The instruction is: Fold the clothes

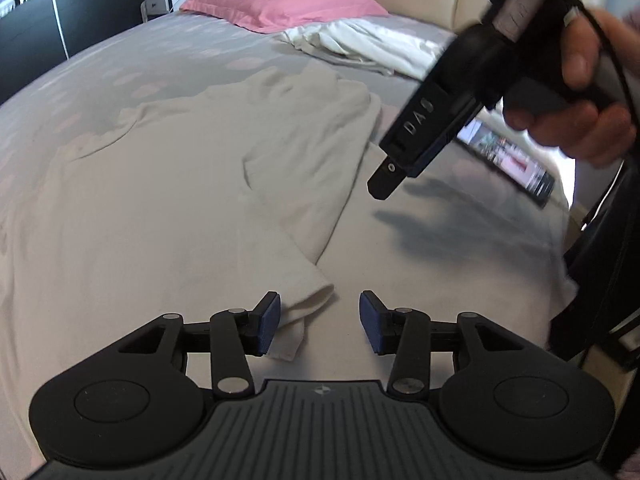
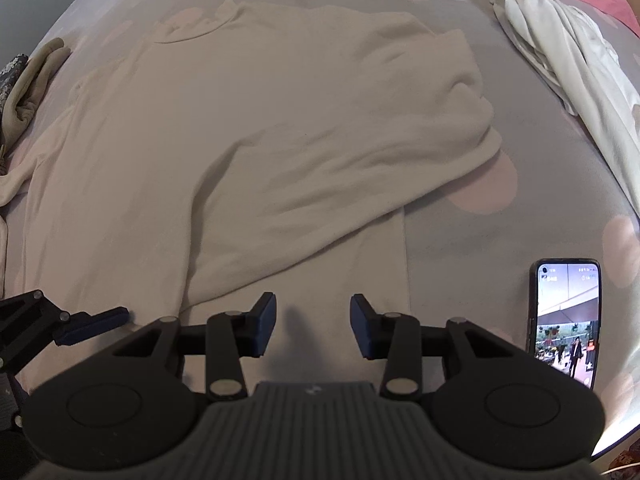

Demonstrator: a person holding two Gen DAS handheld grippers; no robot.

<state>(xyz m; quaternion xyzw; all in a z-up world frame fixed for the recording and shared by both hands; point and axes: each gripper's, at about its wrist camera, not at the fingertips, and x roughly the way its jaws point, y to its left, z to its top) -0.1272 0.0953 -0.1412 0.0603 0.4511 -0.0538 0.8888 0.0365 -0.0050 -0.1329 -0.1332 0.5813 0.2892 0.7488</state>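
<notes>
Sweater (image 2: 256,152): cream, spread flat on bed (image 2: 500,240), one sleeve folded across.
Left gripper (image 1: 320,322): released, cuff beside one pad.
Right gripper (image 2: 313,326): released; "DAS" embossed.
Phone (image 2: 566,320): at 3 o'clock, screen lit.

raised letters "DAS" on right claw (image 1: 416,148)

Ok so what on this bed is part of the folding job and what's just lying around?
For the job:
cream top, one sleeve already folded across it
left gripper, open at the sleeve cuff
right gripper, open above the hem

Lying about:
phone, screen on
pink pillow
white crumpled cloth
</notes>
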